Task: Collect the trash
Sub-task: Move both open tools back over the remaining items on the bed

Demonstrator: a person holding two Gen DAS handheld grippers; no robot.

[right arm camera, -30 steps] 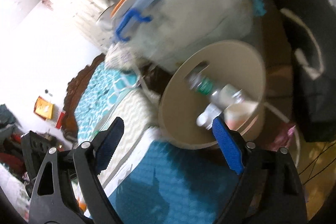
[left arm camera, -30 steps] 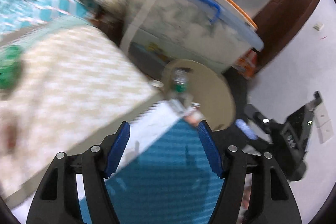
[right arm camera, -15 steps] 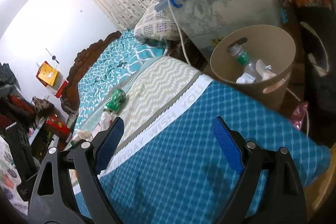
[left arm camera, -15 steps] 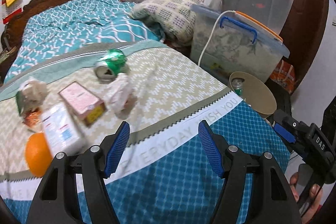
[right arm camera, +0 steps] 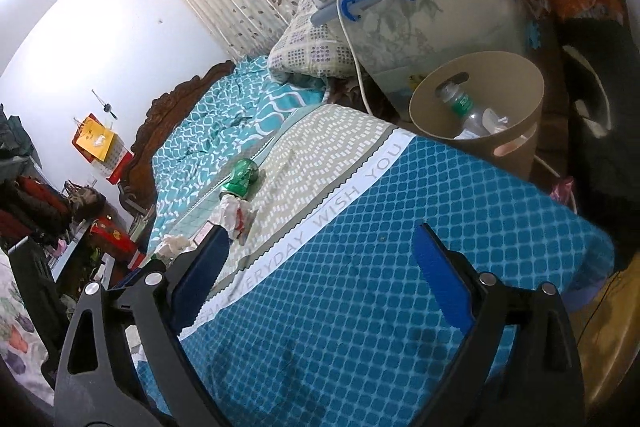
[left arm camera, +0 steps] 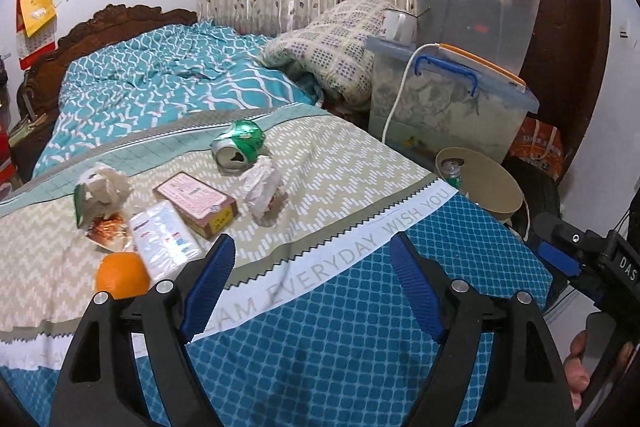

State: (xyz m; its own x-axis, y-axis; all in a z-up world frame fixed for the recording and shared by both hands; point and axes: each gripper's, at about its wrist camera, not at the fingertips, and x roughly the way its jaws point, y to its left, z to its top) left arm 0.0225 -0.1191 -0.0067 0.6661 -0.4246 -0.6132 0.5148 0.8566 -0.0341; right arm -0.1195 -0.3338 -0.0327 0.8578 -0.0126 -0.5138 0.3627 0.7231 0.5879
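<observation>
Your left gripper (left arm camera: 308, 287) and right gripper (right arm camera: 320, 275) both hang spread and empty over the bed's (left arm camera: 360, 307) foot corner. A bottle (right arm camera: 460, 107) already lies in the bin (right arm camera: 520, 75) beside it; the crushed can (left arm camera: 240, 147), tissue (left arm camera: 262, 187) and wrappers (left arm camera: 104, 195) mid-bed remain.

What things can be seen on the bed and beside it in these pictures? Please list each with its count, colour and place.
crushed can: 1, green, middle of the bed
crumpled paper: 1, white, just in front of the can
small box: 1, pink top, left of the paper
plastic packet: 1, white, beside the box
wrapper wad: 1, beige and green, far left
orange: 1, orange, near edge
bin: 1, tan, beside the bed
plastic bottle: 1, clear, inside the bin
storage tubs: several, clear, stacked behind the bin
left hand-held gripper: open, empty
right hand-held gripper: open, empty
</observation>
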